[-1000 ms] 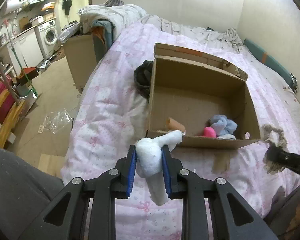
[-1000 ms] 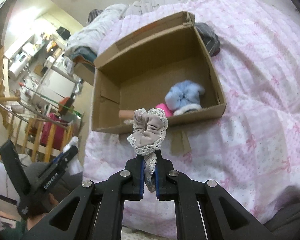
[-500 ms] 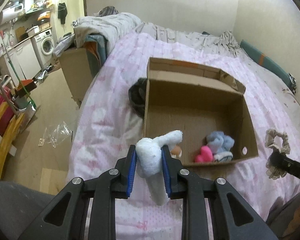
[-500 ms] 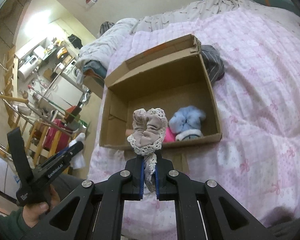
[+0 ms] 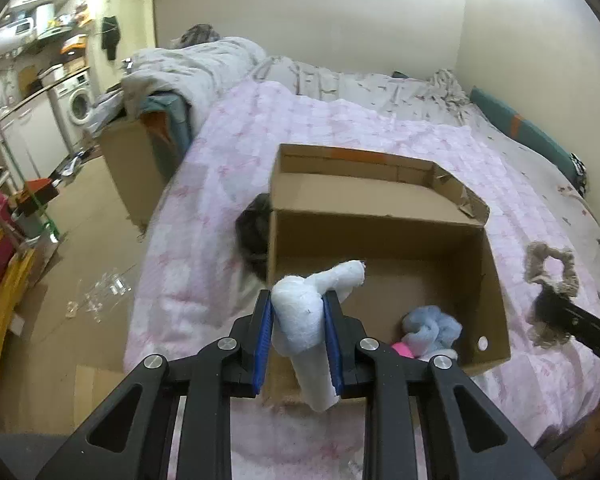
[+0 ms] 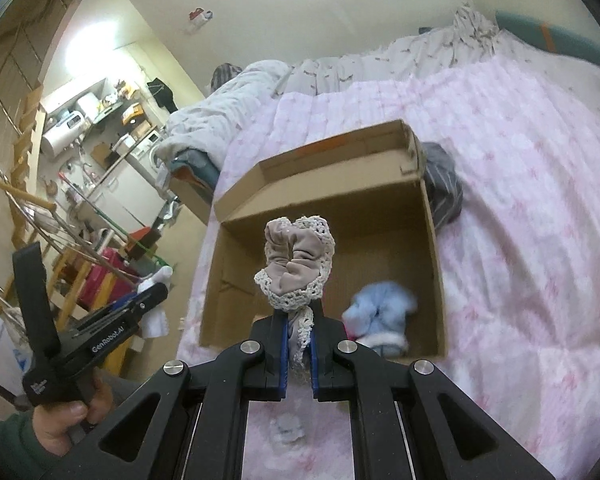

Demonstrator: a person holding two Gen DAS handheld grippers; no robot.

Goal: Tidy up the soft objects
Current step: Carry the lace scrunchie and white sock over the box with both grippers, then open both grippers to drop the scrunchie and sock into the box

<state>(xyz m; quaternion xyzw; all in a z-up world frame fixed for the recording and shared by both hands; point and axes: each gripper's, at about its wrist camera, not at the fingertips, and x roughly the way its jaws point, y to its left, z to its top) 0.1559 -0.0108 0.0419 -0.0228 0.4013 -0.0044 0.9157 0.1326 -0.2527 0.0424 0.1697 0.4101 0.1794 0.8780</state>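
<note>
An open cardboard box [image 5: 496,300] [image 6: 434,248] sits on the pink bed cover. Inside lie a light blue fluffy item [image 5: 432,326] [image 6: 382,312] and a pink item [image 5: 402,349]. My left gripper [image 5: 298,332] is shut on a white fuzzy sock [image 5: 306,320], held above the box's near left corner. My right gripper [image 6: 299,344] is shut on a beige scrunchie with lace trim [image 6: 296,268], held above the box's near edge; the scrunchie also shows in the left wrist view [image 5: 550,276], right of the box.
A dark striped cloth [image 5: 254,236] [image 6: 444,184] lies against the box's outer side. The pink bed cover [image 5: 220,200] ends at the left, with floor, a brown cabinet [image 5: 134,168] and clutter beyond. A grey duvet [image 5: 192,64] is piled at the far end.
Both grippers have risen and moved forward over the box, so I look down into it more. Each still holds its item.
</note>
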